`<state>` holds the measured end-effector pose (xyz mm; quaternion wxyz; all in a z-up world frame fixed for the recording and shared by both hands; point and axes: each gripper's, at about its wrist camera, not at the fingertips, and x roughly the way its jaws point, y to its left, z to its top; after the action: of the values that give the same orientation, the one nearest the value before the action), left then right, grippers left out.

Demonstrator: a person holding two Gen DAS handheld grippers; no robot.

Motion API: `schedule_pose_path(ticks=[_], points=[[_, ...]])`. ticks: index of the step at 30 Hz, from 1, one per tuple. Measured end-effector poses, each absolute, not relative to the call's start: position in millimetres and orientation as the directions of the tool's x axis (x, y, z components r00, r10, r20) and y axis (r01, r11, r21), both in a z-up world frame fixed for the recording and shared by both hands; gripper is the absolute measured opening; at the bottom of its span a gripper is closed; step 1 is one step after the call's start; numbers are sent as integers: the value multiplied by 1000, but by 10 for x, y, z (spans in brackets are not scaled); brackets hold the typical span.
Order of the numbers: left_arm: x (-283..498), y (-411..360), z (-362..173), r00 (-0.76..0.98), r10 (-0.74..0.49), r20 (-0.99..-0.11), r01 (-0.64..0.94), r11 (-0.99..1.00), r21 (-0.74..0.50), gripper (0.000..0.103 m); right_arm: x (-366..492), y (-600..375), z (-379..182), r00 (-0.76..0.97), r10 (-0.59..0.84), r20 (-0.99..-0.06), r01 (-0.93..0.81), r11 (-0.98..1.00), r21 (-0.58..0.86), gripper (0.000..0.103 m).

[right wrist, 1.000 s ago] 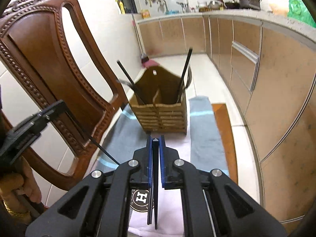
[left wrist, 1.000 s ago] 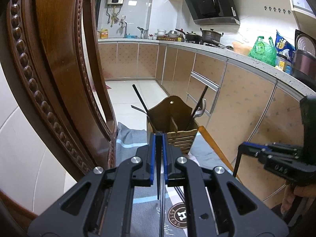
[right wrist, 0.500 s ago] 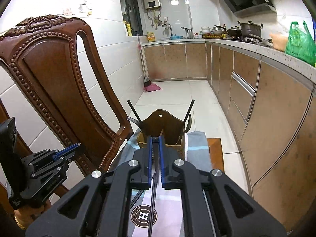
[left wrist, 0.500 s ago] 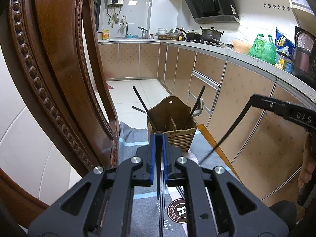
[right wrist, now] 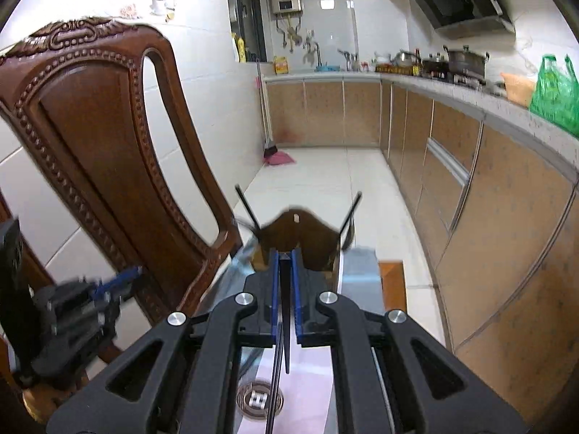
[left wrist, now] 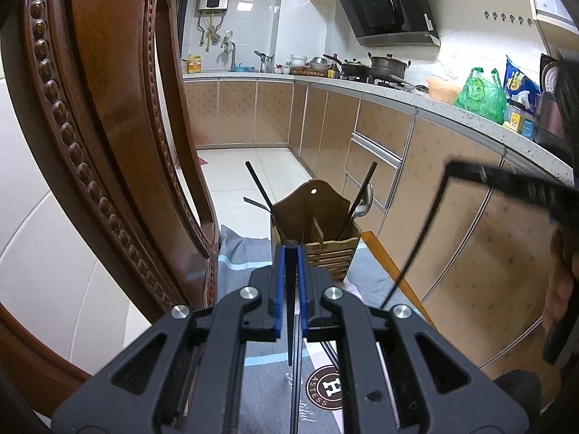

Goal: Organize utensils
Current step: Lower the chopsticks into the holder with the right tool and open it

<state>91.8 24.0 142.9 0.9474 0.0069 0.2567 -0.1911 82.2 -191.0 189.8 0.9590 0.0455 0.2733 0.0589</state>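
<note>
Black chopstick [left wrist: 290, 311] sits pinched in my left hand-held gripper [left wrist: 290, 282], low over the cloth. Ahead, the wooden utensil holder [left wrist: 315, 224] awaits on the table. My right hand-held gripper [right wrist: 286, 289] has risen, clamped on another chopstick [right wrist: 286, 329], seemingly one, ready for dropping in.

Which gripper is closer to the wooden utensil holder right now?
Left, by the looks of it. The left gripper sits low just in front of the utensil holder; the right gripper is raised off to its right, holding a chopstick.
</note>
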Motion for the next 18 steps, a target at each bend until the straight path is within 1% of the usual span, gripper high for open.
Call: schedule_pose_path(ticks=[4, 9, 14, 16, 18], points=[[938, 247, 1401, 794, -357, -492, 363, 928, -87, 7, 1088, -1854, 2133, 877, 108, -469, -73, 993, 92, 7], [975, 274, 1370, 792, -352, -498, 355, 930, -94, 7, 1528, -1896, 2290, 914, 26, -405, 7, 997, 80, 7], [1013, 302, 1357, 790, -351, -502, 349, 932, -101, 7, 1853, -2055, 2187, 915, -6, -404, 70, 987, 144, 7], [1012, 294, 1365, 789, -350, -504, 347, 932, -104, 7, 1961, -2119, 2065, 912, -11, -410, 89, 981, 171, 7], [1023, 296, 1352, 789, -349, -506, 345, 933, -105, 7, 2054, -2175, 1932, 901, -9, -433, 104, 975, 197, 7]])
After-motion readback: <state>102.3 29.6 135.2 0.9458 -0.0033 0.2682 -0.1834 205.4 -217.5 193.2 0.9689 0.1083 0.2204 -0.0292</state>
